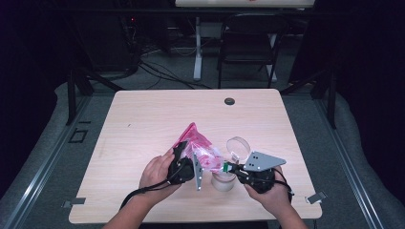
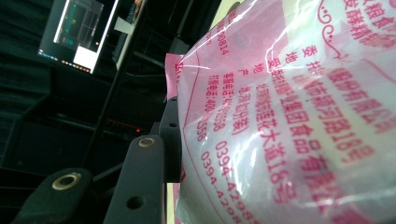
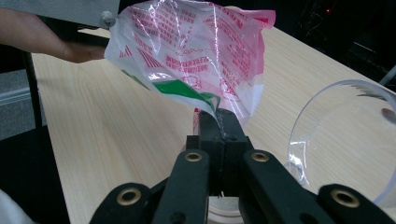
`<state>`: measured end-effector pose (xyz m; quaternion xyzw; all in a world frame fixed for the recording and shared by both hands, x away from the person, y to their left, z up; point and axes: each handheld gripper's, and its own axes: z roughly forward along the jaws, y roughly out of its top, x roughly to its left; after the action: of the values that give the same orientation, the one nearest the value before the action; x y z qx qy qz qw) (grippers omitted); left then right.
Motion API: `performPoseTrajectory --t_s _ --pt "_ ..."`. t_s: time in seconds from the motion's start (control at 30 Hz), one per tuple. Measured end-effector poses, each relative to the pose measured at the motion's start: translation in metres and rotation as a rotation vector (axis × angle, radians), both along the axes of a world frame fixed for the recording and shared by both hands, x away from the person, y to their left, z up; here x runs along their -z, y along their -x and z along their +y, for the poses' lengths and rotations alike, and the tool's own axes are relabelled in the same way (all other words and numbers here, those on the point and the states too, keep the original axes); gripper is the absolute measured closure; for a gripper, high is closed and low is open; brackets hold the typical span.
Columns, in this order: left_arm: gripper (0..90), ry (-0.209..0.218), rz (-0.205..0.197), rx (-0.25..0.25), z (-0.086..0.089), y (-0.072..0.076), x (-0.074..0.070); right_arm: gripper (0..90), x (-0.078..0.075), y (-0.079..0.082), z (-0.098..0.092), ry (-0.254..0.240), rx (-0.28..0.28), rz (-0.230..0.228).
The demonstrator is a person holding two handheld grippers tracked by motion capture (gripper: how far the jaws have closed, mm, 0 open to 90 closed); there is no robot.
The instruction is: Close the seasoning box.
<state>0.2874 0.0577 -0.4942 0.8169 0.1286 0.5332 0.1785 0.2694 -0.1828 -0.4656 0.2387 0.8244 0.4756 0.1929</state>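
Bag [image 1: 199,149] hangs over the surface's near edge: my right gripper [image 3: 219,122] pinches its lower corner above the cup [image 1: 223,181], my left gripper [image 1: 184,160] clamps its far side (higher up), mouth slanting cupward.

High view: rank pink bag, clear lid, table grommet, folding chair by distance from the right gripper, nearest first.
From the right gripper:
1. Pink bag: its corner is pinched in the jaws, body up and to the left.
2. Clear lid: just beyond the gripper, tilted on the table.
3. Table grommet: near the table's far edge.
4. Folding chair: on the floor beyond the table.
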Motion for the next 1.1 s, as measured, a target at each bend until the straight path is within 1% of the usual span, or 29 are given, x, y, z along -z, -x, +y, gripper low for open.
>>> performPoseTrajectory --t_s 0.03,0.17,0.2,0.23,0.27,0.3,0.33,0.4,0.43,0.53,0.57,0.63,0.67,0.73,0.83,0.87,0.9,0.97,1.1 --pt "65.5 0.005 0.002 0.0 0.0 0.0 0.0 90.0 0.0 0.0 0.0 -0.001 -0.001 0.0" --pt "65.9 0.037 0.035 -0.002 0.002 -0.001 0.004 90.0 0.0 0.0 0.001 0.0 -0.004 -0.001" --pt "65.9 0.053 0.038 0.002 0.003 -0.001 0.005 90.0 0.0 0.0 0.002 0.0 -0.004 -0.001" --pt "66.0 0.059 0.041 0.001 0.003 -0.001 0.006 90.0 0.0 0.0 0.002 -0.002 -0.005 0.0" --pt "66.0 0.056 0.047 -0.001 0.004 -0.001 0.006 90.0 0.0 0.0 0.002 -0.001 -0.005 -0.001" --pt "66.1 0.062 0.052 -0.002 0.004 -0.001 0.007 90.0 0.0 0.0 0.002 -0.002 -0.005 0.0" --pt "66.1 0.077 0.052 -0.001 0.004 -0.001 0.008 90.0 0.0 0.0 0.003 0.001 -0.007 0.001" --pt "66.2 0.089 0.065 -0.003 0.004 -0.001 0.01 90.0 0.0 0.0 0.003 0.001 -0.009 0.001" --pt "66.3 0.09 0.067 -0.003 0.005 -0.001 0.011 90.0 -0.001 0.0 0.003 0.002 -0.009 0.001" --pt "66.3 0.113 0.076 -0.001 0.005 -0.002 0.012 90.0 0.0 0.0 0.004 0.0 -0.01 -0.001" --pt "66.4 0.122 0.089 -0.006 0.006 -0.001 0.013 90.0 0.0 0.0 0.004 0.0 -0.01 0.0" --pt "66.4 0.161 0.096 0.001 0.007 -0.003 0.014 90.0 0.0 0.0 0.005 -0.007 -0.014 0.001" --pt "66.5 0.162 0.109 -0.007 0.008 -0.002 0.014 90.0 0.0 0.0 0.005 -0.003 -0.014 0.0" --pt "66.6 0.195 0.121 -0.007 0.009 -0.003 0.017 90.0 0.0 0.0 0.006 -0.005 -0.015 0.0" --pt "66.7 0.194 0.146 -0.013 0.01 -0.003 0.019 90.0 0.0 0.0 0.007 0.002 -0.017 0.001" --pt "66.7 0.215 0.156 -0.015 0.01 -0.003 0.02 90.0 0.0 0.0 0.007 0.001 -0.018 0.001" --pt "66.7 0.216 0.167 -0.016 0.01 -0.003 0.02 90.0 0.0 0.0 0.008 0.0 -0.017 0.001" --pt "66.8 0.243 0.182 -0.017 0.01 -0.004 0.022 90.0 0.0 0.0 0.007 0.0 -0.018 0.001" --pt "66.8 0.277 0.212 -0.023 0.011 -0.005 0.026 90.0 0.0 0.0 0.007 0.001 -0.017 0.0"
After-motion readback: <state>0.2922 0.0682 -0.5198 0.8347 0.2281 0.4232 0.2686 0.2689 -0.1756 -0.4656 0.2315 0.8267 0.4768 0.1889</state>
